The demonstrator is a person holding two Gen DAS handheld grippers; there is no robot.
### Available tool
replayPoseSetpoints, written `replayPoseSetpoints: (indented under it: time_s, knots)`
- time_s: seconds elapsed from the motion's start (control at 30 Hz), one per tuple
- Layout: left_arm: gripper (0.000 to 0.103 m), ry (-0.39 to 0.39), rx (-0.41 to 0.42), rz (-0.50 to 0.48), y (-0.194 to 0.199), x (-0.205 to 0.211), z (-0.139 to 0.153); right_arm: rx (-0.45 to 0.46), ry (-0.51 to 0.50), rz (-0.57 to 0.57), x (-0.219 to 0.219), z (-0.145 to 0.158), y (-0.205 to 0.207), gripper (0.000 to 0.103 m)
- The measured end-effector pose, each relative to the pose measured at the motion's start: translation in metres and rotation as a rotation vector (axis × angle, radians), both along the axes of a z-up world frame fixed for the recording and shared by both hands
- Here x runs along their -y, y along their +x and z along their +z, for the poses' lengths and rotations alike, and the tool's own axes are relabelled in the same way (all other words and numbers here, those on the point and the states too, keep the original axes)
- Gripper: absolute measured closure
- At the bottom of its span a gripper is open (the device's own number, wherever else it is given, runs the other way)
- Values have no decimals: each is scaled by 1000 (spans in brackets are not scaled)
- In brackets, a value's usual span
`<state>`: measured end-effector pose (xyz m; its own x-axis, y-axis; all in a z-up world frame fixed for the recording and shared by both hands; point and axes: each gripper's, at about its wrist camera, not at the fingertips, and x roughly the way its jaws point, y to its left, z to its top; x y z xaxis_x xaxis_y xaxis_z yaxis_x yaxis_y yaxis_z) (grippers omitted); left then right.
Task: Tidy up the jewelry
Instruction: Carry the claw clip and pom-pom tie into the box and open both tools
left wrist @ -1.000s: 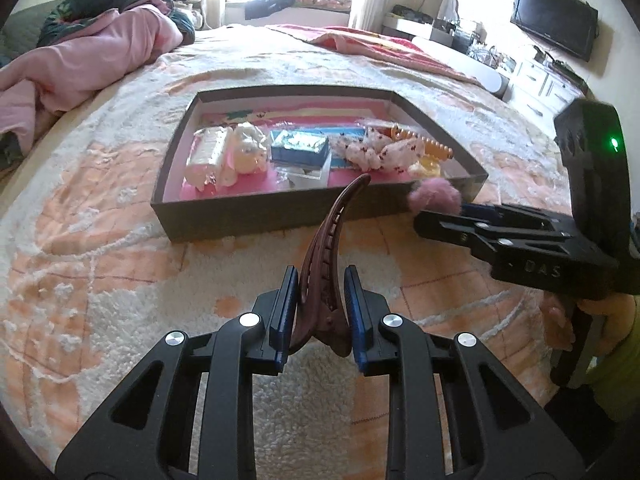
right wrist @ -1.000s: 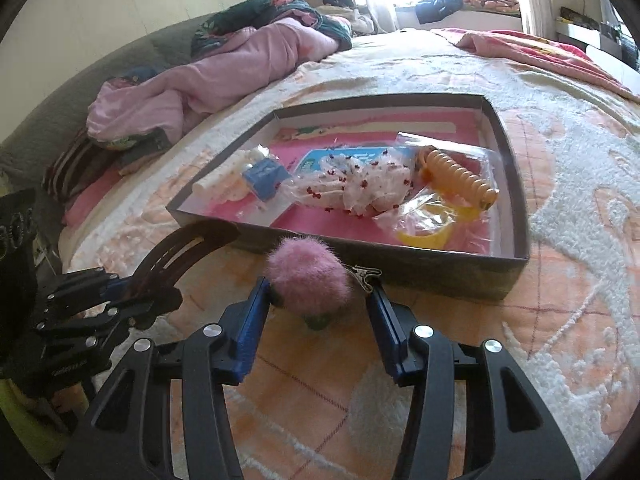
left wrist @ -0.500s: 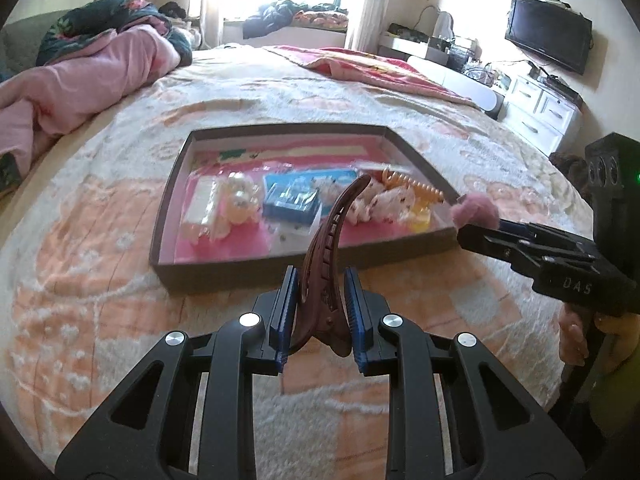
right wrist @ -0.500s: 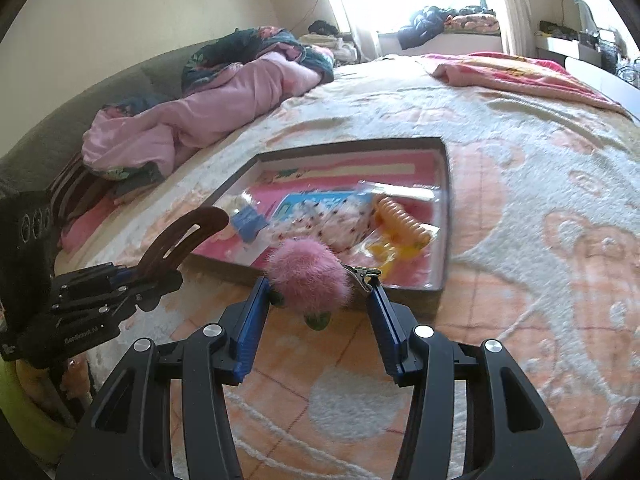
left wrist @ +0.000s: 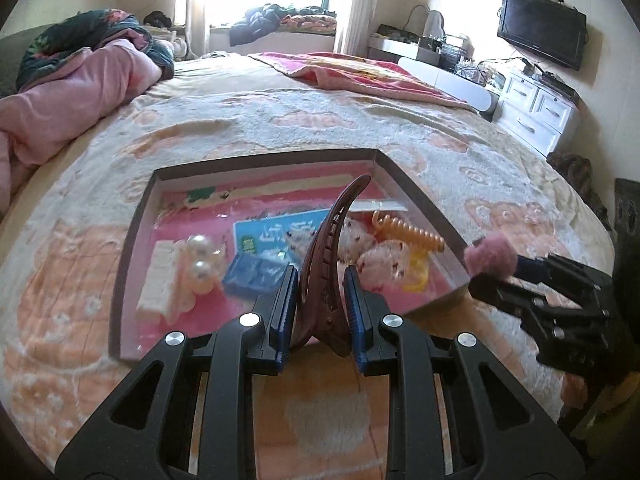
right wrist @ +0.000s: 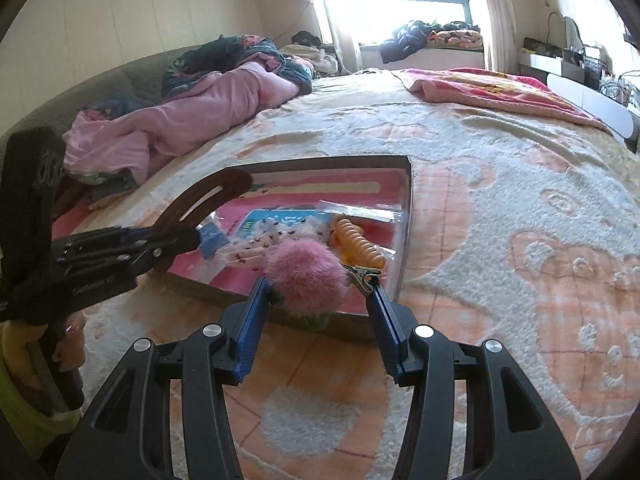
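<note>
My left gripper [left wrist: 320, 300] is shut on a brown curved hair claw [left wrist: 328, 264], held upright above the near edge of a dark shallow box [left wrist: 132, 236] with a pink floor. My right gripper [right wrist: 316, 300] is shut on a fluffy pink pom-pom hair clip [right wrist: 308, 280], just before the box's near right corner [right wrist: 404, 256]. In the left wrist view the pom-pom [left wrist: 490, 258] and right gripper [left wrist: 500, 276] sit at the right. In the right wrist view the claw [right wrist: 204, 204] and left gripper [right wrist: 188, 240] sit at the left.
The box lies on a peach and cream bedspread [left wrist: 280, 120]. It holds pearl clips [left wrist: 200, 264], a blue packet [left wrist: 256, 272], white bagged pieces [left wrist: 380, 260], an orange spiral tie [left wrist: 408, 232] and a yellow ring [left wrist: 416, 276]. A pink quilt [left wrist: 72, 92] lies far left.
Both grippers have risen and moved forward toward the box while holding their items. The box now looks lower and nearer under both.
</note>
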<state>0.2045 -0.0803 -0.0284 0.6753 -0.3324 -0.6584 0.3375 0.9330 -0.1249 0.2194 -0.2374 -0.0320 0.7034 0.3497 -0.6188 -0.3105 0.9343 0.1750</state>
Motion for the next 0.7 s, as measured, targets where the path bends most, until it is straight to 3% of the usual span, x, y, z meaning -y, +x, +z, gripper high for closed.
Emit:
replayPoseSetpoints:
  time_s: [0.7]
  knots:
    - [86, -24, -41, 5, 35, 4, -21, 29, -131, 7, -24, -17, 11, 54]
